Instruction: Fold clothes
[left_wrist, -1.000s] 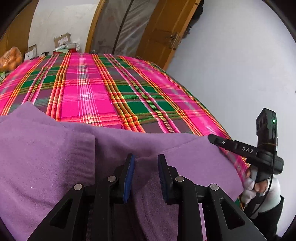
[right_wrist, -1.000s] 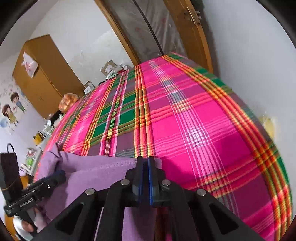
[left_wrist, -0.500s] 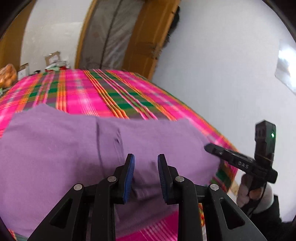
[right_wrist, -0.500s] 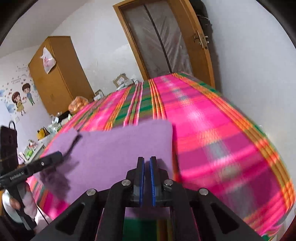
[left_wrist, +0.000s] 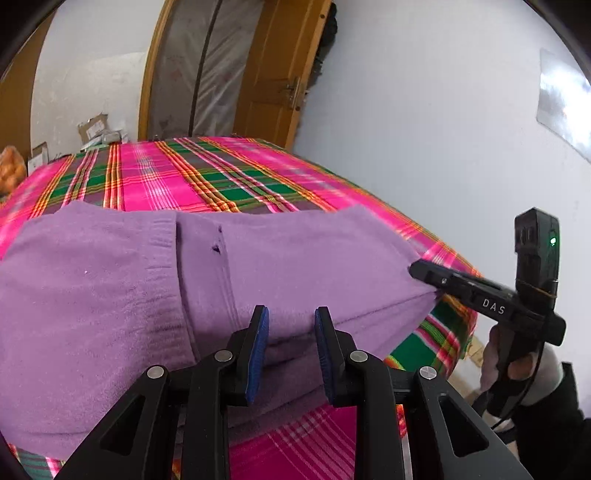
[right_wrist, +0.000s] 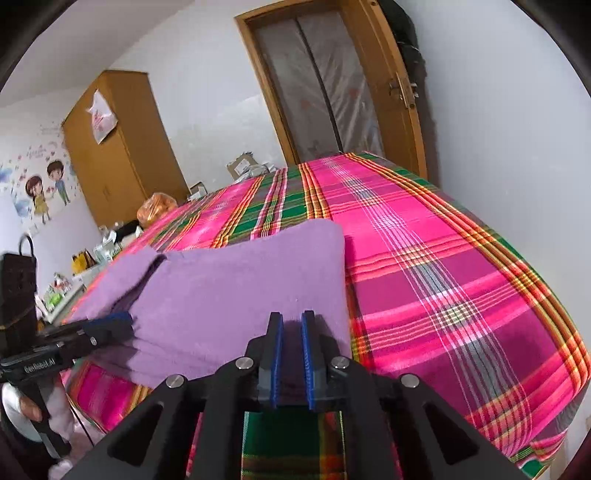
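Observation:
A purple knit sweater (left_wrist: 110, 295) lies folded near the front edge of a bed with a pink and green plaid sheet (left_wrist: 166, 177). My left gripper (left_wrist: 290, 314) holds the thick folded front edge, which bulges between its blue pads. In the right wrist view the same sweater (right_wrist: 240, 280) lies flat, and my right gripper (right_wrist: 291, 317) is at its near right corner. Its jaws are opening: a narrow gap shows, and the cloth between them is no longer pinched. Each gripper shows from the side in the other's view: the right gripper (left_wrist: 421, 271) and the left gripper (right_wrist: 122, 325).
A white wall runs along the bed's right side, with a wooden door (right_wrist: 332, 92) behind the far end. A wardrobe (right_wrist: 118, 147), an orange bag (right_wrist: 157, 208), boxes and a cluttered low surface (right_wrist: 74, 273) stand to the left. The plaid sheet (right_wrist: 443, 277) right of the sweater is bare.
Both grippers pulled the sweater back toward the bed's near edge, and it now lies flat and folded. The right jaws, shut before, have parted a little. The left grip is unchanged.

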